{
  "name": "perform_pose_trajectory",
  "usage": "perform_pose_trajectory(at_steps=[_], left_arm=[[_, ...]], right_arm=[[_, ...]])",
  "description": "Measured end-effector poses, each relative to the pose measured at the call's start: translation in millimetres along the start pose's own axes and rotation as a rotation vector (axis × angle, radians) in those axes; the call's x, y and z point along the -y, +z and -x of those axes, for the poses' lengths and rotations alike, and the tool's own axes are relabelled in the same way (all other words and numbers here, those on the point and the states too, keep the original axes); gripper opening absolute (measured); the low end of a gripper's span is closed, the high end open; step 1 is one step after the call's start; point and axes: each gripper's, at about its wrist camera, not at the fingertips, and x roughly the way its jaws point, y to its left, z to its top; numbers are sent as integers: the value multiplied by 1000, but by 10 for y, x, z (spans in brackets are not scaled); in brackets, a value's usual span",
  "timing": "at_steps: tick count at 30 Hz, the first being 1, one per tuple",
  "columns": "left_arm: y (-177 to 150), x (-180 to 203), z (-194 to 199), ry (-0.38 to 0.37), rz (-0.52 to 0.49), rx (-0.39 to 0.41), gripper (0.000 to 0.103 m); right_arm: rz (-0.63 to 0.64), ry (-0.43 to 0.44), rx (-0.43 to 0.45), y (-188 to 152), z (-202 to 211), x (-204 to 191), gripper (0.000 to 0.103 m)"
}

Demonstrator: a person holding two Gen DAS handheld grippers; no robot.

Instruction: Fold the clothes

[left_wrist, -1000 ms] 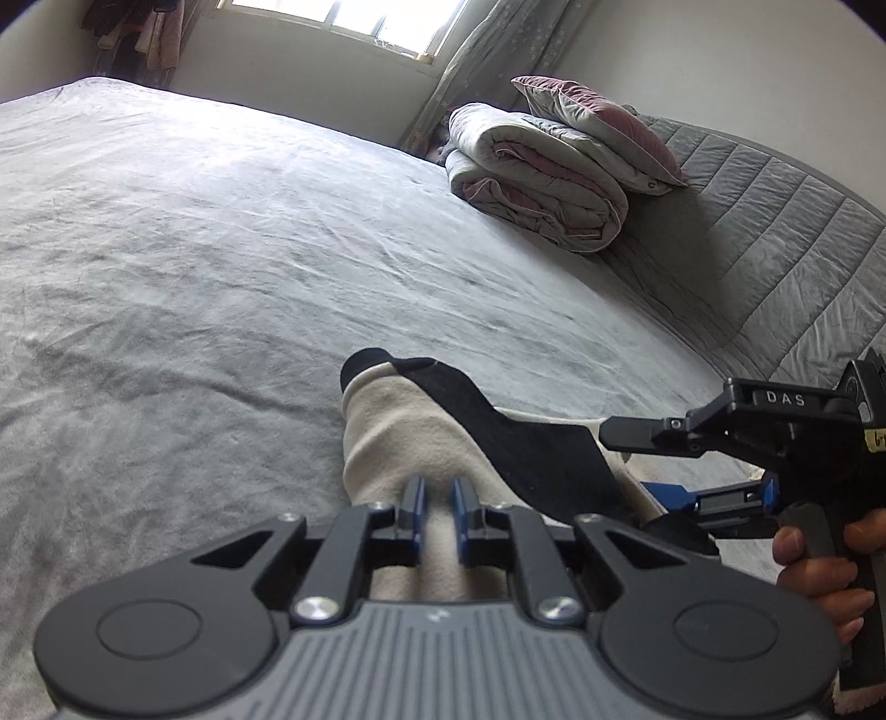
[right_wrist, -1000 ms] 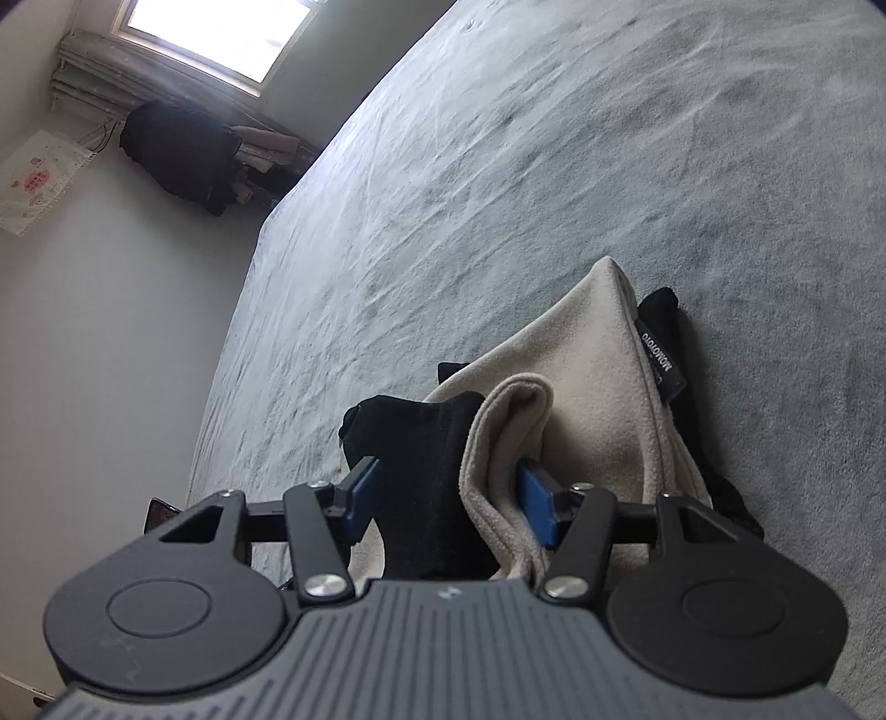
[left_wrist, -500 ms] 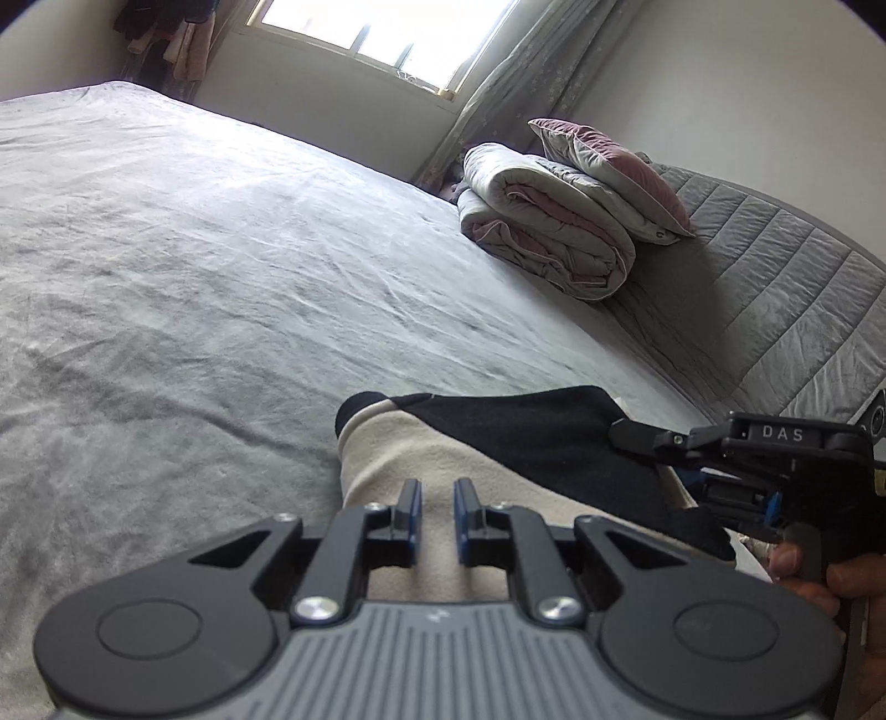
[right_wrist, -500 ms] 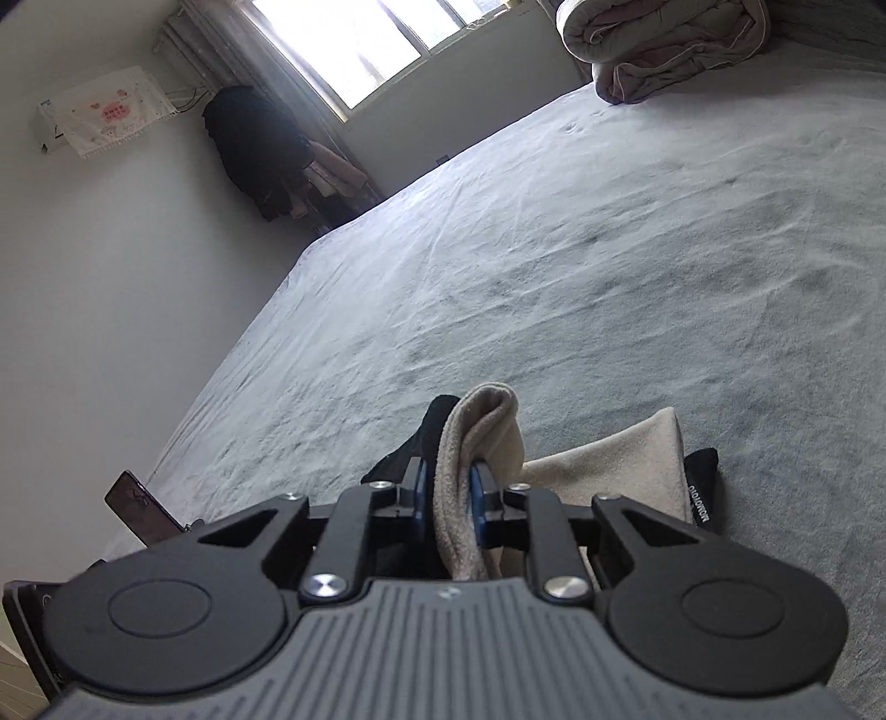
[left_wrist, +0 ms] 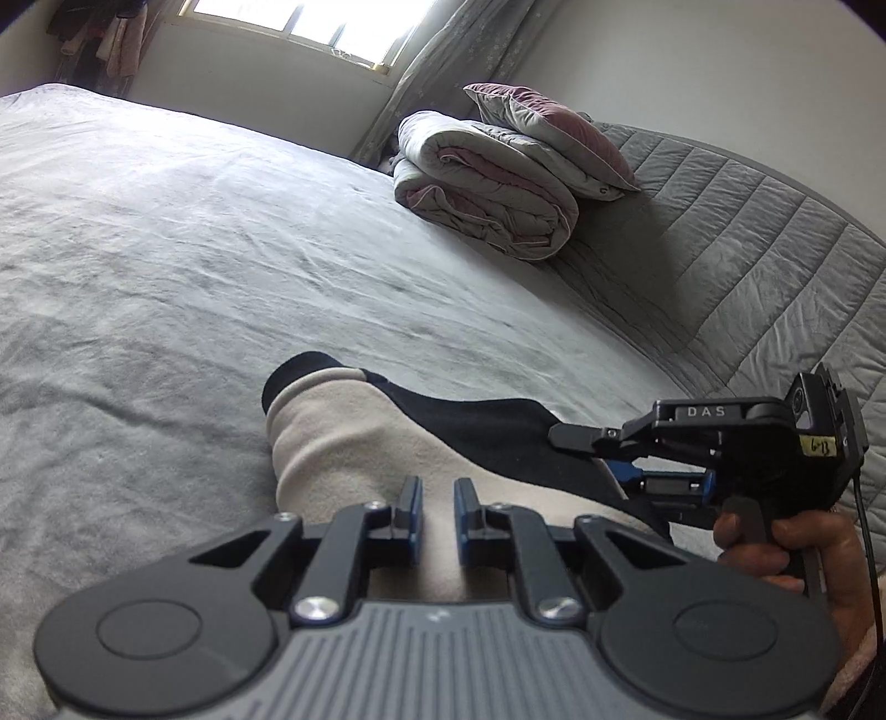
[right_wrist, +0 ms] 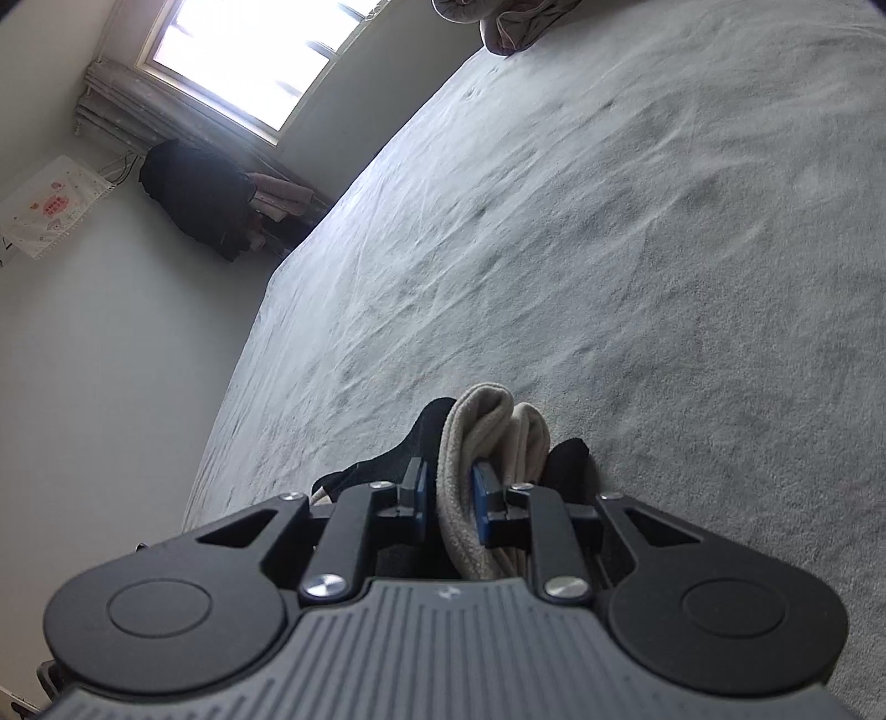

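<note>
since a second ago your right gripper [right_wrist: 448, 487] has drawn in from a wide stance around the bunched cloth to a narrow one, and both hands have slid across the bed. item, far left of the left wrist view: hanging clothes [left_wrist: 105, 50] in the corner, below a bright window [left_wrist: 299, 22]. item: grey bedspread [left_wrist: 166, 249], wrinkled, filling most of both views. item: the garment [left_wrist: 354, 437], beige fleece with a black cuff and a black panel, lying on the bedspread at the near edge and running under both tools. item: your left gripper [left_wrist: 437, 512], jaws drawn narrow over the beige cloth; whether its pads pinch the fabric you cannot tell from this angle, though the gap is nearly closed. item: folded duvet [left_wrist: 487, 188] with a pink-grey pillow [left_wrist: 554, 133] on top, well apart at the head of the bed, against the quilted headboard [left_wrist: 747, 249]. item, right side: your right gripper again, seen side-on with a hand [left_wrist: 797, 554] on its grip, its tips at the black panel. right wrist view: a thick beige fold stands upright between the blue pads, with black cloth on either side; jaws easing open a little, fold pressed between them.
</note>
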Motion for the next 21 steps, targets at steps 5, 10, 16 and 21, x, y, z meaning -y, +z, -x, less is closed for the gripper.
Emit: perform_pose_trajectory(at_steps=[5, 10, 16, 21], left_arm=[[-15, 6, -14, -5, -32, -9, 11], [-41, -4, -23, -17, -50, -22, 11], [-85, 37, -16, -15, -89, -22, 11], [-56, 21, -10, -12, -78, -17, 11]], right_arm=[[73, -52, 58, 12, 156, -151, 36], [202, -58, 95, -62, 273, -351, 38], [369, -116, 20, -270, 93, -511, 38], [387, -144, -14, -355, -85, -449, 38]])
